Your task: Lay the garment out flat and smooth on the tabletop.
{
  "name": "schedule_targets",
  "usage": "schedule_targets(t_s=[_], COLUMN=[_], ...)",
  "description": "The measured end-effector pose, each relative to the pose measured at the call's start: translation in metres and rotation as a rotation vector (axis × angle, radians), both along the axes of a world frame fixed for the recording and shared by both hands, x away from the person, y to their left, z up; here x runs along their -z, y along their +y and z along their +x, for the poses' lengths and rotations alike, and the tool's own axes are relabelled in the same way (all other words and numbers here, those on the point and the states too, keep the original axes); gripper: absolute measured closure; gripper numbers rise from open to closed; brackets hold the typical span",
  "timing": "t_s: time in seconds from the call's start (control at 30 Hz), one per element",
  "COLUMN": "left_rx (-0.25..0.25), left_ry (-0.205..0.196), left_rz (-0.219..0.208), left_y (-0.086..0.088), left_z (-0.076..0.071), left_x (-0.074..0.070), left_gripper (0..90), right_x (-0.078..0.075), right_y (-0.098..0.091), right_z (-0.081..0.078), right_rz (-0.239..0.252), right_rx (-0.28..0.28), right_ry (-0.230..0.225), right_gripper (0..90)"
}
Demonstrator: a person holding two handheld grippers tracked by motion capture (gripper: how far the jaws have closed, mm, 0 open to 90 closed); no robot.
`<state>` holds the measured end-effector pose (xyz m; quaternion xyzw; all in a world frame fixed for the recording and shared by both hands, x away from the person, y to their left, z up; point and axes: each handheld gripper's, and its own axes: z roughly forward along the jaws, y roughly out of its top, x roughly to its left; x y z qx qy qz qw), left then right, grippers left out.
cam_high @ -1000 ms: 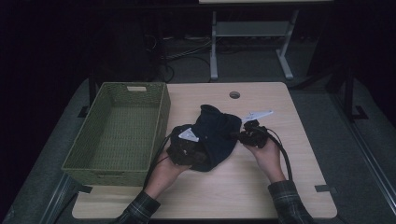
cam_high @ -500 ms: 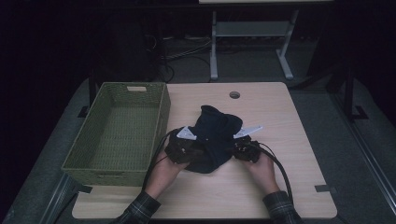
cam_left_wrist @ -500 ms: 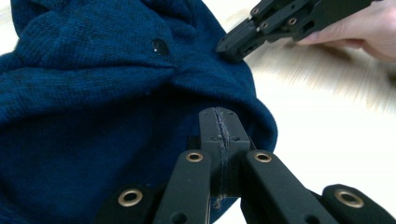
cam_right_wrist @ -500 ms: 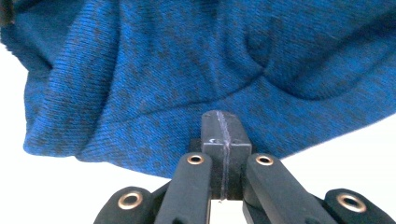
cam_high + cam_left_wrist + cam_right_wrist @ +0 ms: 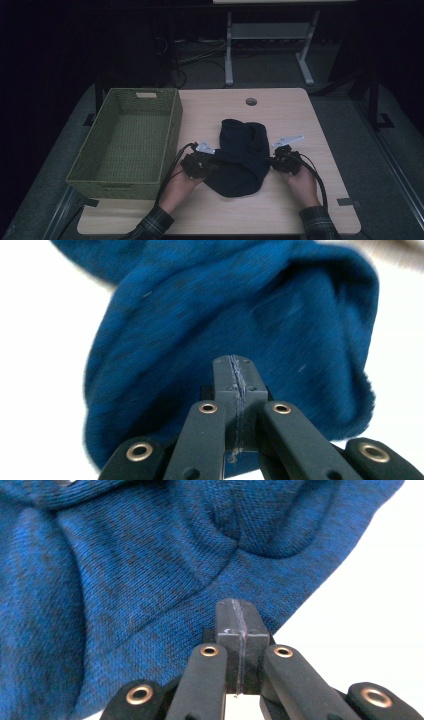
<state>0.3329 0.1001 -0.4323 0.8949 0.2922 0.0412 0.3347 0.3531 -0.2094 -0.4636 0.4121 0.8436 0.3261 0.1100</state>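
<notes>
My left tool [image 5: 202, 163] and right tool [image 5: 282, 161] are both clamped on the dark blue cloth [image 5: 241, 156] (one at each side edge). The cloth lies on the worktop [image 5: 295, 110] beside the green basket [image 5: 127, 142].

- A cloth [image 5: 241, 157] is laid on the table [image 5: 295, 107], right of the basket [image 5: 127, 142].
- The left gripper [image 5: 200, 164] and right gripper [image 5: 284, 161] are placed at the cloth's left and right edges.
</notes>
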Motion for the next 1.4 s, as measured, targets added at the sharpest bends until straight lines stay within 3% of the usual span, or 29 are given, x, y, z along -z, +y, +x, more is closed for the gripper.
schedule_targets(t_s=[0.1,0.2,0.3,0.63,0.8,0.97,1.0,1.17,1.23,1.33,1.4], left_rx=[0.013,0.037,0.052,0.079,0.115,0.159,0.152,0.109,0.076,0.016,-0.013], left_ry=[0.011,0.028,0.038,0.076,0.092,0.107,0.096,0.022,-0.006,-0.040,-0.038], left_rz=[0.017,0.060,0.079,0.058,0.050,0.014,-0.018,-0.075,-0.079,-0.078,-0.088], left_y=[-0.006,-0.013,-0.017,-0.018,-0.025,-0.028,-0.028,-0.019,-0.016,-0.012,-0.013], left_z=[-0.001,-0.001,-0.003,-0.021,-0.039,-0.052,-0.052,-0.039,-0.028,-0.006,0.009], left_x=[0.006,0.015,0.020,0.021,0.021,0.016,0.011,-0.012,-0.018,-0.021,-0.018], left_gripper=[89.7,89.7,89.8,89.8,89.4,88.1,88.0,88.6,88.9,89.5,89.5], right_x=[0.000,0.000,-0.004,-0.023,-0.028,-0.026,-0.027,-0.030,-0.028,-0.021,-0.018], right_y=[-0.010,-0.017,-0.017,-0.012,-0.005,-0.001,-0.001,-0.008,-0.011,-0.012,-0.012], right_z=[0.000,0.001,-0.003,-0.038,-0.062,-0.078,-0.080,-0.070,-0.060,-0.046,-0.037], right_rz=[-0.009,-0.015,0.002,0.092,0.096,0.103,0.105,0.098,0.104,0.076,0.068], right_rx=[0.027,0.054,0.055,-0.007,-0.066,-0.099,-0.101,-0.079,-0.064,-0.041,-0.037], right_ry=[-0.009,-0.019,-0.043,-0.072,-0.088,-0.080,-0.081,-0.101,-0.094,-0.076,-0.066], right_gripper=[90.0,89.9,89.8,89.8,89.8,89.8,89.8,89.8,89.8,89.9,89.8])
